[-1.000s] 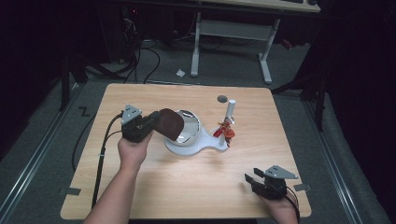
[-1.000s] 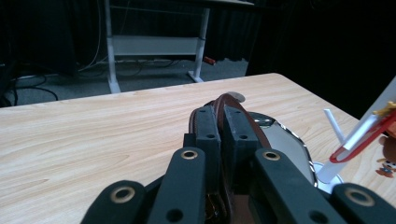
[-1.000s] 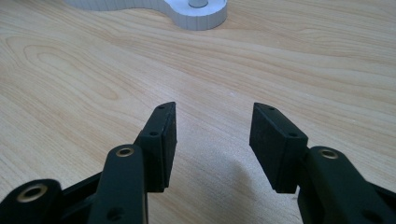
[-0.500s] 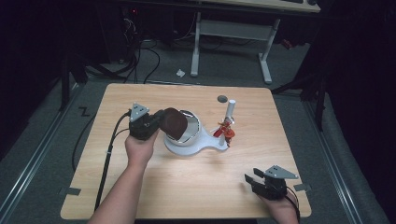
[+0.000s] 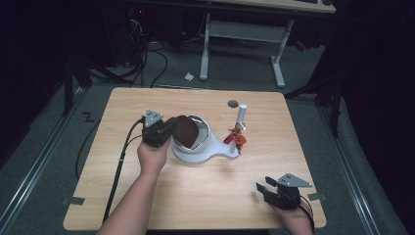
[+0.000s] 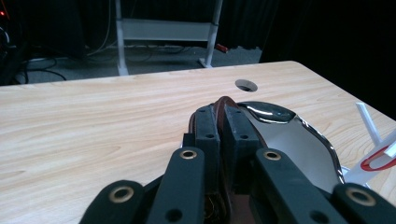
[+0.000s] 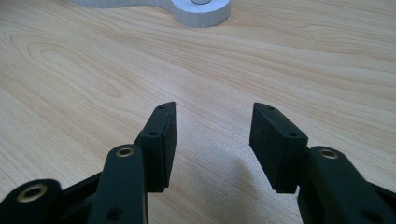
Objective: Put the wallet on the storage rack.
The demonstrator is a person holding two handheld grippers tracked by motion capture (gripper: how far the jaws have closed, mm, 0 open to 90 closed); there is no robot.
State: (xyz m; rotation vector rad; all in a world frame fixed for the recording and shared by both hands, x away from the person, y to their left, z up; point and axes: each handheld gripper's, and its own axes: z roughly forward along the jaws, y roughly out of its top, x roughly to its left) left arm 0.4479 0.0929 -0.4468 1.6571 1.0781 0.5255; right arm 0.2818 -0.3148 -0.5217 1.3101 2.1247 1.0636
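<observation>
Seen from above, we hold in our left hand-held gripper (image 5: 169, 131) a thin, round, dark brown disc (image 5: 186, 132), much like a lid. Its jaws are clenched on the disc's rim, and the disc hangs on edge over a shiny metal bowl (image 5: 201, 133). The bowl sits on a white stand (image 5: 205, 155) near the middle of the wooden bench (image 5: 122, 186). We judge the work as partway done: the disc is at the bowl but not yet laid down or let go.

Our right hand-held gripper (image 5: 268, 192) rests at the bench's near right corner, well apart from the bowl, its jaws released and holding nothing.

A white upright post (image 5: 241, 115) with a red clip-like piece (image 5: 237, 137) stands on the stand just right of the bowl, close enough to get in the way. A round hole (image 5: 233, 104) lies in the bench behind it.
</observation>
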